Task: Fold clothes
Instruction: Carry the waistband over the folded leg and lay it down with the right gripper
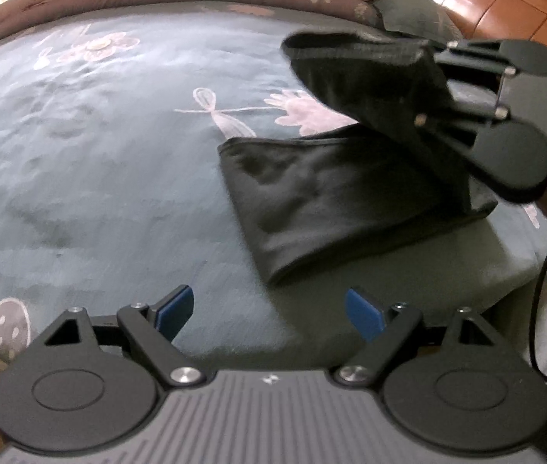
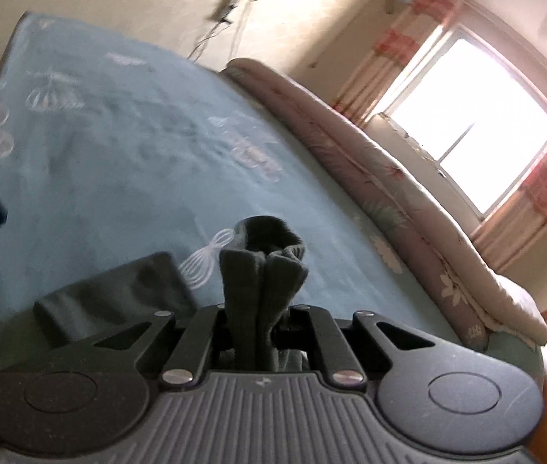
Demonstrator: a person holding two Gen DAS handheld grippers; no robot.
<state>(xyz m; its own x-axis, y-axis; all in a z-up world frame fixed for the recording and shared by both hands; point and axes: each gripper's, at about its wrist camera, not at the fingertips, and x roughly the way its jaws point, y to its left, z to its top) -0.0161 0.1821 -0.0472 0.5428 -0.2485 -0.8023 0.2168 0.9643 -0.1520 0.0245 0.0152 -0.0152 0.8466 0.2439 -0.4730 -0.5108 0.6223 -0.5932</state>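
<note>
A: Black garment (image 1: 335, 193) lies at the bed's (image 1: 99, 154) near corner, right of centre in the left wrist view, long axis running lower left to upper right.

B: Right gripper (image 2: 261, 305) is clenched on its lifted end, bunched cloth between the jaws, tilted, held above the rest.

A: Left gripper (image 1: 269, 315) is released, empty, angled down just short of the folded edge, nearer to it.
</note>
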